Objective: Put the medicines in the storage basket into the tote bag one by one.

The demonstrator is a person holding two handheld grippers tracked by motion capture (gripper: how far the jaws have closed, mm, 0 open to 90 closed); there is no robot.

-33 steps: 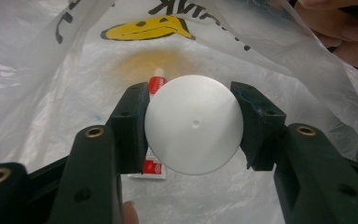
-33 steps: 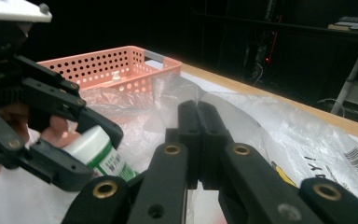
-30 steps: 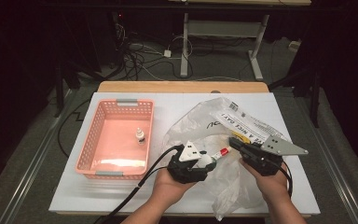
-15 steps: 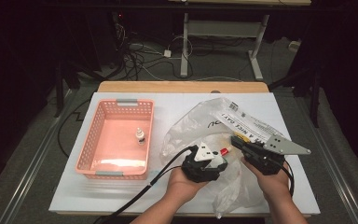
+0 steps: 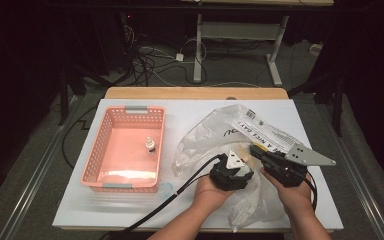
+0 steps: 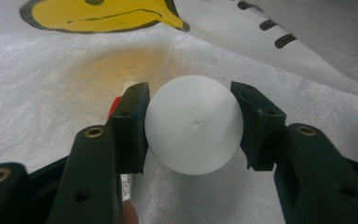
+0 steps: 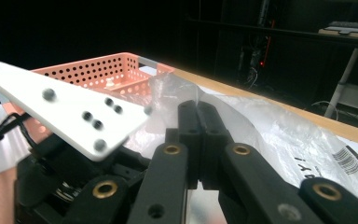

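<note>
Meanwhile, at lower centre, the left gripper [image 6: 193, 126] clamps one round white plastic cap [image 6: 193, 125] between its jaws; the right gripper [image 7: 198, 112] pinches one crinkled clear plastic bag [image 5: 215, 135].

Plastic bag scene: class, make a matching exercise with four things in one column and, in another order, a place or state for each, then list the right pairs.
1. white ball
2. small bottle
3. plastic bag
4. pink basket

a. standing inside the basket
b. pinched at its edge by the right gripper
c. clamped between the left gripper jaws
d. resting on the table's left side

Pairs: 1-c, 2-a, 3-b, 4-d
</note>
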